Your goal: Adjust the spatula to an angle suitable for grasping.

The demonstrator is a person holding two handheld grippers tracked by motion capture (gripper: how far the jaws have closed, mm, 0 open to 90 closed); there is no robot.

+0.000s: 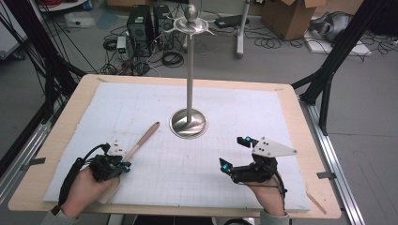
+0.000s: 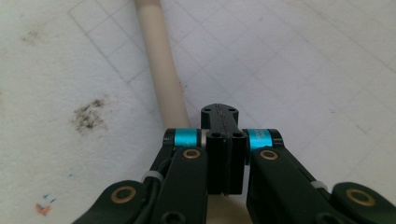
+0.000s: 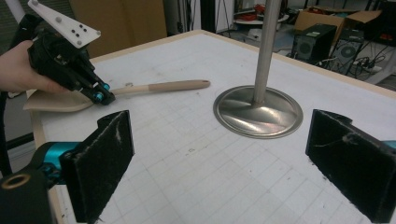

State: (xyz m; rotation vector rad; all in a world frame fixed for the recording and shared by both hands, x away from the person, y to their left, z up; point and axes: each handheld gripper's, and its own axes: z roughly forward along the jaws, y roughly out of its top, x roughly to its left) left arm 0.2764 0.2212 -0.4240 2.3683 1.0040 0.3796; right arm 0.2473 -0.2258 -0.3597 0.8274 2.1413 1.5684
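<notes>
High view shows a wooden spatula [image 1: 141,139] lying flat on the white gridded mat [image 1: 225,178], its handle end pointing up toward the metal stand's round base [image 1: 188,124] and its broad blade near the front left corner. The left gripper [image 1: 126,167] sits over the spatula where the handle meets the blade; in the left gripper view its jaws are pressed together, with the pale handle [image 2: 161,60] running out from beneath them, and whether they pinch the wood I cannot tell. The right gripper [image 1: 233,153] rests on the mat well apart from the spatula, near the front right, its jaws spread wide with nothing between them. A thin pole [image 1: 189,70] rises from the base to a small top piece. The mat lies on a wooden table [image 1: 309,117].
</notes>
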